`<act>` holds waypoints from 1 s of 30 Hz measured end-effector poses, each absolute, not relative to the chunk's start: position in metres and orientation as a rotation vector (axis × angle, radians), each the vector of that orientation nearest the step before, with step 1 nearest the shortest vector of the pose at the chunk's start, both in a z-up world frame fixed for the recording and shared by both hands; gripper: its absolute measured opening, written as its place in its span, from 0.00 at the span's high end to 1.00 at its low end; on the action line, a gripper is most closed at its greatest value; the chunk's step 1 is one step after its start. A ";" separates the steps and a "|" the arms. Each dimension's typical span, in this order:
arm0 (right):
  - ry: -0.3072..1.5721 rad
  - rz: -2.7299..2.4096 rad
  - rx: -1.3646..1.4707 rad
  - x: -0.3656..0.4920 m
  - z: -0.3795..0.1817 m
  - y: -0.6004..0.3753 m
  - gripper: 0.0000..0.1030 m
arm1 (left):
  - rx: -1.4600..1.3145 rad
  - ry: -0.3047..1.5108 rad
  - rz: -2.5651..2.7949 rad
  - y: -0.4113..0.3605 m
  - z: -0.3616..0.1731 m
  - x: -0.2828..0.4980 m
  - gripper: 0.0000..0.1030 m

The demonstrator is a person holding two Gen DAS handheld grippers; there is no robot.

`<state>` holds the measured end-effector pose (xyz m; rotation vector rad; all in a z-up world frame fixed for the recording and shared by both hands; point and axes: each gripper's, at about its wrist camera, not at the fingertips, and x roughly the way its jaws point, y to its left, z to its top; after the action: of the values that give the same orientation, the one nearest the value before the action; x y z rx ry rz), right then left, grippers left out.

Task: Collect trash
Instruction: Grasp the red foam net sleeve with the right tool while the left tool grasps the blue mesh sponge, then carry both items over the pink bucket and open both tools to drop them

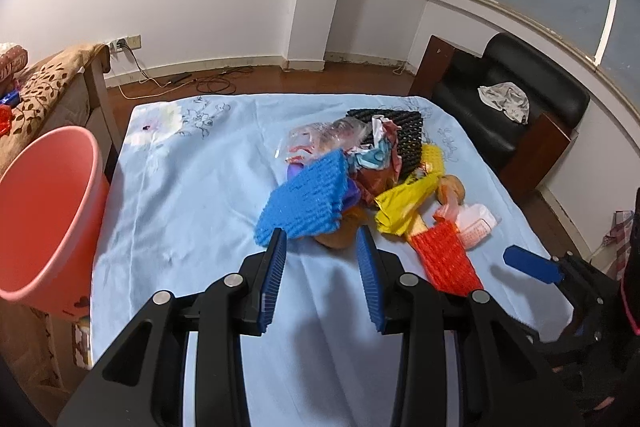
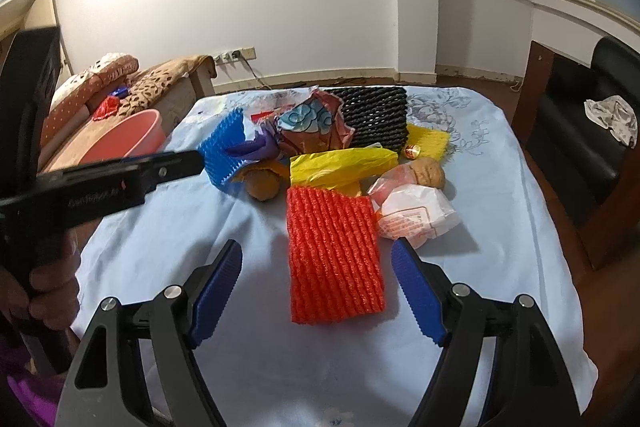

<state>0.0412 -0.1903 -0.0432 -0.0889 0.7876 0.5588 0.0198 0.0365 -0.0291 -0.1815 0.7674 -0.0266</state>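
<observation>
A heap of trash lies on the table with the light blue cloth (image 1: 192,187) (image 2: 500,163): a blue foam net (image 1: 306,197) (image 2: 222,151), a red foam net (image 1: 446,261) (image 2: 334,253), a yellow bag (image 1: 404,203) (image 2: 342,165), a black foam net (image 1: 404,135) (image 2: 376,117), a white wrapper (image 1: 478,223) (image 2: 416,215) and crumpled wrappers. My left gripper (image 1: 322,241) is open and empty, its fingertips right at the near edge of the blue net. My right gripper (image 2: 318,253) is open and empty, its fingers either side of the red net.
A pink bin (image 1: 44,219) (image 2: 128,139) stands at the table's left edge. A sofa with a brown leaf-pattern cover (image 1: 44,87) (image 2: 160,83) is behind it. A black armchair (image 1: 504,115) (image 2: 580,131) with a crumpled cloth stands on the right. Cables lie on the floor.
</observation>
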 end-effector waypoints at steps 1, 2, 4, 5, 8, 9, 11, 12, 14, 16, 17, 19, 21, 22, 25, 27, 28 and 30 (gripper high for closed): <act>0.793 0.558 -0.096 0.042 -0.044 -0.189 0.27 | -0.175 0.769 -0.023 0.036 -0.030 0.022 0.64; 0.799 0.560 -0.098 0.043 -0.046 -0.188 0.27 | -0.167 0.768 -0.019 0.036 -0.030 0.024 0.64; 0.815 0.559 -0.105 0.046 -0.049 -0.186 0.29 | -0.151 0.766 -0.014 0.035 -0.032 0.027 0.64; 0.828 0.557 -0.109 0.048 -0.052 -0.185 0.30 | -0.147 0.770 -0.013 0.035 -0.033 0.029 0.64; 0.867 0.551 -0.109 0.053 -0.058 -0.184 0.36 | -0.156 0.767 -0.020 0.037 -0.036 0.032 0.77; 0.884 0.548 -0.106 0.055 -0.061 -0.184 0.41 | -0.162 0.770 -0.025 0.038 -0.037 0.033 0.84; 0.919 0.537 -0.101 0.059 -0.066 -0.185 0.51 | -0.177 0.770 -0.031 0.042 -0.039 0.034 0.91; 0.930 0.535 -0.100 0.060 -0.068 -0.186 0.58 | -0.180 0.770 -0.030 0.043 -0.039 0.034 0.93; 0.946 0.535 -0.090 0.061 -0.070 -0.188 0.70 | -0.190 0.765 -0.029 0.045 -0.039 0.033 0.94; 0.940 0.539 -0.081 0.060 -0.068 -0.191 0.78 | -0.208 0.754 -0.032 0.049 -0.037 0.030 0.94; 0.935 0.543 -0.077 0.059 -0.067 -0.192 0.79 | -0.212 0.745 -0.036 0.051 -0.035 0.028 0.94; 0.913 0.564 -0.060 0.056 -0.060 -0.195 0.80 | -0.213 0.732 -0.034 0.053 -0.031 0.024 0.94; 0.883 0.575 -0.055 0.052 -0.052 -0.196 0.80 | -0.220 0.716 -0.031 0.057 -0.026 0.020 0.94; 0.870 0.585 -0.051 0.050 -0.046 -0.196 0.80 | -0.226 0.710 -0.029 0.059 -0.024 0.017 0.94; 0.842 0.641 -0.025 0.049 -0.034 -0.193 0.80 | -0.250 0.693 -0.020 0.068 -0.018 0.010 0.94; 0.833 0.685 0.001 0.049 -0.025 -0.190 0.80 | -0.263 0.678 -0.008 0.074 -0.012 0.004 0.94; 0.831 0.711 0.018 0.050 -0.021 -0.187 0.80 | -0.269 0.670 -0.002 0.077 -0.010 0.002 0.94; 0.824 0.754 0.037 0.051 -0.015 -0.179 0.80 | -0.282 0.652 0.015 0.085 -0.004 -0.003 0.94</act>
<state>0.0513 -0.1792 -0.0153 0.0368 0.8237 0.7537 -0.0035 0.0850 -0.0035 -0.2824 0.6520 0.0152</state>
